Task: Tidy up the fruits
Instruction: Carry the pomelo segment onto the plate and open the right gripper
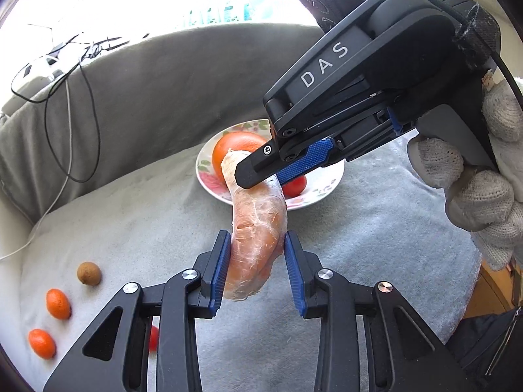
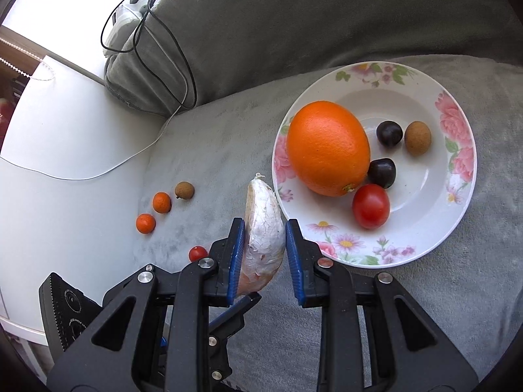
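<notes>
A peeled orange segment [image 1: 258, 228] with white pith is held in the air between both grippers. My left gripper [image 1: 258, 261] is shut on its lower end. My right gripper [image 1: 258, 173] is shut on its upper end; in the right wrist view the segment [image 2: 264, 228] sits between the right gripper's [image 2: 264, 254] blue pads. A floral plate [image 2: 457, 176] holds a big orange [image 2: 327, 147], a red tomato [image 2: 371, 205], two dark cherries [image 2: 389, 132] and a brown longan [image 2: 417, 137]. Two kumquats [image 2: 161, 202], a longan [image 2: 184, 190] and a small tomato [image 2: 197, 253] lie on the grey blanket.
A grey cushion [image 2: 294, 16] rises behind the plate. Black and white cables [image 2: 163, 49] hang over its left end. A white surface [image 2: 65, 163] borders the blanket on the left. The plate also shows in the left wrist view [image 1: 327, 183].
</notes>
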`<act>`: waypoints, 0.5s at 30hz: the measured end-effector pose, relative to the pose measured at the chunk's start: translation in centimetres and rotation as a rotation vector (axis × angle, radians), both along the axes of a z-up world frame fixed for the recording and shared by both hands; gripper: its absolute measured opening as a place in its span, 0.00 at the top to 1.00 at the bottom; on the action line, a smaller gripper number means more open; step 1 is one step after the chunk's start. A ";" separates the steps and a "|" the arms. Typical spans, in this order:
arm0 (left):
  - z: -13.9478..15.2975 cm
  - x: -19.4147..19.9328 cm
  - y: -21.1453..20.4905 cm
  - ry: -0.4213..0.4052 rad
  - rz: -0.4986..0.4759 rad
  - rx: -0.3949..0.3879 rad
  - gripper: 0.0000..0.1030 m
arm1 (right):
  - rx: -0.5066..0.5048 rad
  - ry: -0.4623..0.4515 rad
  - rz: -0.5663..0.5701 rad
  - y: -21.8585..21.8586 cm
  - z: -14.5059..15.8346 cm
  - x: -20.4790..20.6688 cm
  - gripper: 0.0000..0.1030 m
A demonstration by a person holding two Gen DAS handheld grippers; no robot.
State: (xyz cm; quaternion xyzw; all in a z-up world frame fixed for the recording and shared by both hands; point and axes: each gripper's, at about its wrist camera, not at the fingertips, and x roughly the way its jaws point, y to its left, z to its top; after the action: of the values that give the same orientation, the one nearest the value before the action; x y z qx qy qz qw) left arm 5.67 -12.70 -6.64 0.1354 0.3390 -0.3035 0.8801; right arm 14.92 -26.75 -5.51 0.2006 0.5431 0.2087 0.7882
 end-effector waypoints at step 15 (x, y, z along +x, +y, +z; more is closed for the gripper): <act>1.3 2.5 -4.1 -0.018 -0.061 -0.040 0.69 | -0.008 -0.040 -0.075 -6.1 1.8 0.8 0.74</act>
State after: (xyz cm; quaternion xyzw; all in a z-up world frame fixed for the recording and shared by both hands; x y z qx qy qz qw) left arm 8.15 -16.80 -5.34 0.1306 0.3206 -0.3359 0.8760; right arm 15.76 -32.88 -3.72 0.2132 0.5203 0.1810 0.8069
